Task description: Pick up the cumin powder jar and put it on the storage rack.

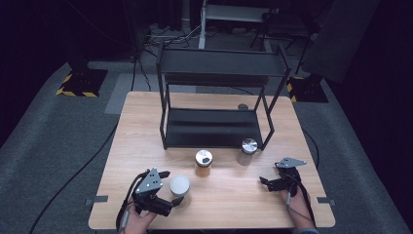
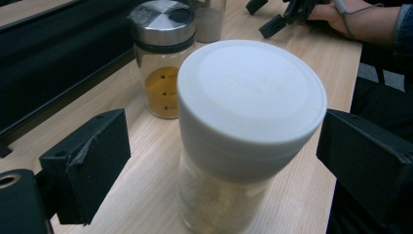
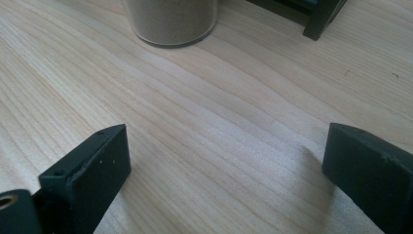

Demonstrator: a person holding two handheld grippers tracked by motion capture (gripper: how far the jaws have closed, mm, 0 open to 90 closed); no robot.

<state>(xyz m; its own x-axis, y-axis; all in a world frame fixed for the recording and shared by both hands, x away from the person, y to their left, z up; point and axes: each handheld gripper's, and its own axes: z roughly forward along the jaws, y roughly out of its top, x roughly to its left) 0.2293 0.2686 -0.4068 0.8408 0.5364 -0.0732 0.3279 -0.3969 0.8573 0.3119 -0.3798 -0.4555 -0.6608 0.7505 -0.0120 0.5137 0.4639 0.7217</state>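
Observation:
A clear jar with a white lid (image 1: 179,185) (image 2: 251,100) stands on the wooden table (image 1: 146,126) near its front left. My left gripper (image 1: 173,186) (image 2: 224,146) is open around it, one jaw on each side; a gap shows between the left jaw and the jar. A jar of orange spice with a silver lid (image 1: 203,163) (image 2: 163,73) stands just beyond. A third silver-lidded jar (image 1: 249,146) (image 3: 170,19) stands by the rack's front right leg. My right gripper (image 1: 269,173) (image 3: 226,156) is open over bare wood at the front right, nothing between its jaws.
A black two-tier metal rack (image 1: 219,68) stands at the back middle of the table; its lower shelf (image 1: 212,127) is low over the wood. One rack leg (image 3: 321,17) is in front of my right gripper. Cables trail across the grey floor.

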